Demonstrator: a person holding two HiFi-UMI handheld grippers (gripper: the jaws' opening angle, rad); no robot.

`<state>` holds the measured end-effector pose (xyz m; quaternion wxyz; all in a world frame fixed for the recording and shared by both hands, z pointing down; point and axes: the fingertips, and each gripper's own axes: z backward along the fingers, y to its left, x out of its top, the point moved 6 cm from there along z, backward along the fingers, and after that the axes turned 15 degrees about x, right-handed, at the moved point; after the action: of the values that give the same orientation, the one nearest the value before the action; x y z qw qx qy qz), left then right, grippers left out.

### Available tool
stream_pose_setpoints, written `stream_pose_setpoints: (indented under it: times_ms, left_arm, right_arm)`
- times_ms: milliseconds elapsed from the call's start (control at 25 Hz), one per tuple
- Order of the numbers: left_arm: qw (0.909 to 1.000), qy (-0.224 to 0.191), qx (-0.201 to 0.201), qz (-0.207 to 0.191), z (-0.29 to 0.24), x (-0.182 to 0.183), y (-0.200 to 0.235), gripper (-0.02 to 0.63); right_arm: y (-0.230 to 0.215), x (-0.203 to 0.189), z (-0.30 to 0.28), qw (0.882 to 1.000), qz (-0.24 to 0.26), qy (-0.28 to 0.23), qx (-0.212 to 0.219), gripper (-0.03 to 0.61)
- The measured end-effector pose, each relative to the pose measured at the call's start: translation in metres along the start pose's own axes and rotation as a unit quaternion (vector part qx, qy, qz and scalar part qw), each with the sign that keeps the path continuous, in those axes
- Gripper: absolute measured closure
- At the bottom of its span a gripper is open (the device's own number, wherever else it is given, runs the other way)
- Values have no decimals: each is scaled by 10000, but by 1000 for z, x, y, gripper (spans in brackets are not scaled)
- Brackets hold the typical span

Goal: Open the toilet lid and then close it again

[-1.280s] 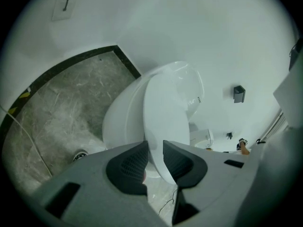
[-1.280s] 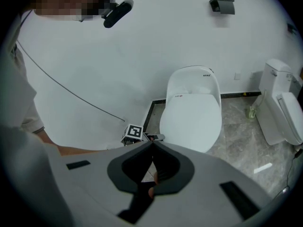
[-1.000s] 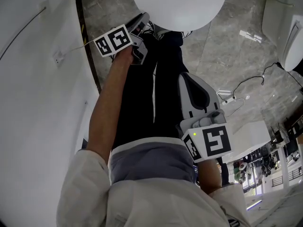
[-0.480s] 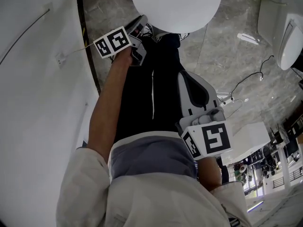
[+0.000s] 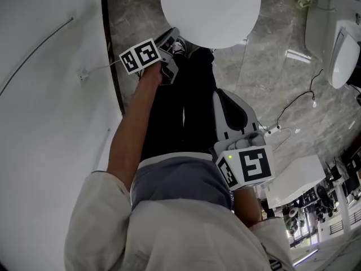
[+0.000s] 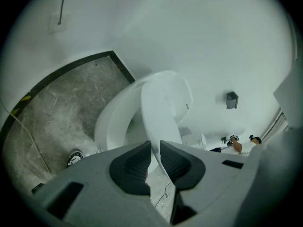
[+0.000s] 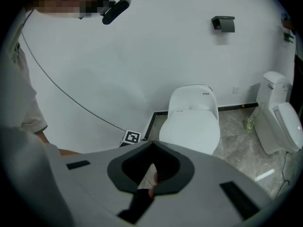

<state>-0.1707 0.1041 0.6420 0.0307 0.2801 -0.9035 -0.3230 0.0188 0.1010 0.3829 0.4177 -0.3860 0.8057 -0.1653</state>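
Note:
The white toilet lid (image 5: pixel 211 10) shows at the top of the head view. In the left gripper view the lid (image 6: pixel 163 108) stands partly raised above the seat and bowl (image 6: pixel 111 124), seen almost edge on. My left gripper (image 6: pixel 155 161) has just been closing. Its jaws are shut on the lid's front edge, which runs between the pads. From above, the left gripper (image 5: pixel 171 48) sits at the lid's near left rim. My right gripper (image 5: pixel 224 97) hangs back over the person's dark trousers, well short of the toilet (image 7: pixel 191 124). The right gripper (image 7: pixel 152 174) looks shut and holds nothing.
A white wall (image 5: pixel 51 123) curves along the left, with a dark skirting strip. A second toilet (image 5: pixel 338 44) stands at the right. Cables (image 5: pixel 293 100) and a white box (image 5: pixel 296 179) lie on the grey stone floor. A dark fitting (image 7: pixel 223 23) hangs on the wall.
The left gripper has risen with the lid's edge, and its marker cube has shifted right in the head view. The right gripper has barely shifted in the picture.

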Motion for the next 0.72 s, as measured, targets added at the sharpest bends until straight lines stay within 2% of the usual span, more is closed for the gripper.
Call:
stream_pose_setpoints:
  times_ms: [520, 720]
  left_arm:
    - [10000, -8, -67, 8, 21, 18, -25, 569]
    - [9997, -44, -150, 165, 25, 25, -33, 569]
  right_arm:
    - [8, 27, 19, 9996, 29, -256, -73, 568]
    - [13, 39, 20, 9995, 96, -303, -38, 568]
